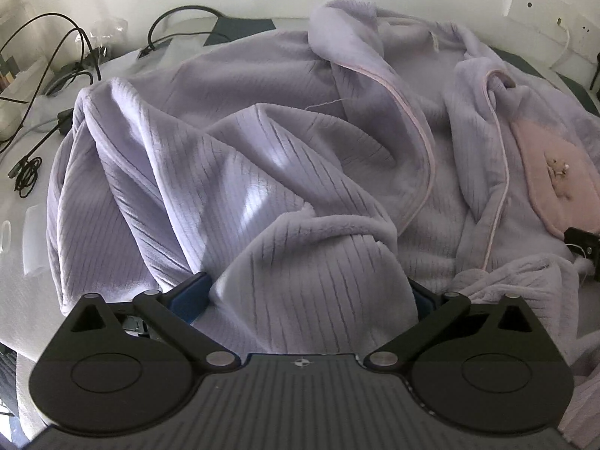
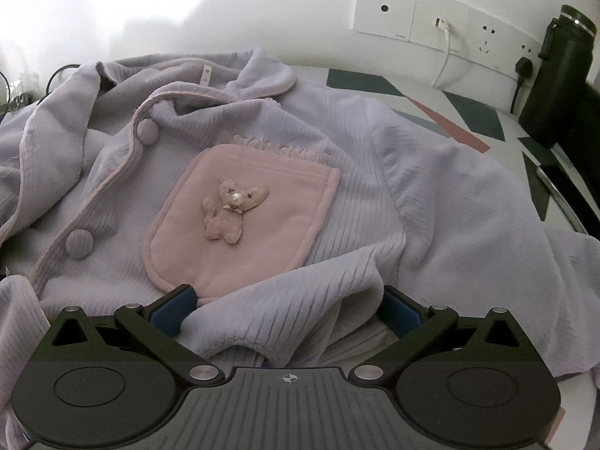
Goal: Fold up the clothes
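Lilac ribbed fleece pyjama top [image 1: 285, 172], rumpled across patterned table [image 2: 468, 112], collar toward far wall. Pink pocket [image 2: 243, 221] faces up at its right side. Left gripper [image 1: 311, 292]: jaws spread wide, a fabric fold between, unpinched. Right gripper [image 2: 288, 303]: likewise wide, straddling near hem.

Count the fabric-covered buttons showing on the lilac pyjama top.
2: one round lilac fabric-covered button below the collar, another lower down the same pink-piped front edge. Folds may hide more.
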Tool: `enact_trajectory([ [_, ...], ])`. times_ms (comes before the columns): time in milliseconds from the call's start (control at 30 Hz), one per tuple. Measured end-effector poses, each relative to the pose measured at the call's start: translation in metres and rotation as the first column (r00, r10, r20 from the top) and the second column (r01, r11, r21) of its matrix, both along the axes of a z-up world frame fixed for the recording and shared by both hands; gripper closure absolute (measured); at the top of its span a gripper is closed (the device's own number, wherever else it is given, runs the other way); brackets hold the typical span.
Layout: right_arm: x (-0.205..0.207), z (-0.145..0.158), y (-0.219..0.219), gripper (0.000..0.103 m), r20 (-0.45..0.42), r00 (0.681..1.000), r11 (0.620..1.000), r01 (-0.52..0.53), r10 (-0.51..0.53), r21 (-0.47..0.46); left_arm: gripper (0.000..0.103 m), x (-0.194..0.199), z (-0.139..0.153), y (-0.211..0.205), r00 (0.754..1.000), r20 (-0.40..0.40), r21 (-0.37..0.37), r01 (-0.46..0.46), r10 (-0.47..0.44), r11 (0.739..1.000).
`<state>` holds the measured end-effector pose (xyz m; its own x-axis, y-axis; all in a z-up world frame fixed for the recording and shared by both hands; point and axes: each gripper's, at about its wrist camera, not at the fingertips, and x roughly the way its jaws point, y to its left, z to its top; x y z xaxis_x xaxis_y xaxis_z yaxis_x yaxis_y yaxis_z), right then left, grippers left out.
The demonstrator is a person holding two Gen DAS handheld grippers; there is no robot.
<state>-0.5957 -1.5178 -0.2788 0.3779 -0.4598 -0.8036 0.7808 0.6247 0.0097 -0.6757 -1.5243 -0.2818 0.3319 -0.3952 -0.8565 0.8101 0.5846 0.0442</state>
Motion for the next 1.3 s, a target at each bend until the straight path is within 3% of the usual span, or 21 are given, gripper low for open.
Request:
enact_trajectory([
  [333, -0.007, -0.004, 0.008, 0.001, 0.037, 0.999, 0.998, -0.009, 0.011, -0.055, 0.000, -0.011, -0.001, 0.010, 0.998, 0.056, -0.071, -0.005, 0.009, 0.997],
  [700, -0.009, -0.004, 0.011, 0.001, 0.035, 0.999, 0.997, -0.028, 0.030, -0.068, 0.000, -0.012, 0.000, 0.010, 0.998, 0.064, -0.071, -0.020, 0.025, 0.997],
  [1167, -0.017, -0.006, 0.008, 0.001, 0.062, 0.993, 0.992, -0.099, 0.104, -0.083, 0.000, 0.011, 0.010, -0.005, 0.999, -0.041, 0.040, 0.012, -0.010, 0.999],
  [1200, -0.017, -0.005, 0.008, 0.001, 0.062, 0.992, 0.991, -0.105, 0.110, -0.081, 0.001, 0.014, 0.015, -0.003, 0.999, -0.041, 0.027, 0.009, -0.008, 1.000],
  [1233, -0.017, -0.005, 0.006, 0.001, 0.060, 0.991, 0.991, -0.115, 0.119, -0.075, 0.010, 0.016, 0.021, 0.000, 0.999, -0.039, 0.007, 0.005, -0.004, 1.000],
  [1300, -0.017, -0.003, 0.001, 0.001, 0.051, 0.989, 0.989, -0.139, 0.141, -0.057, 0.019, 0.020, 0.035, 0.011, 0.999, -0.042, -0.046, -0.010, 0.008, 0.999],
])
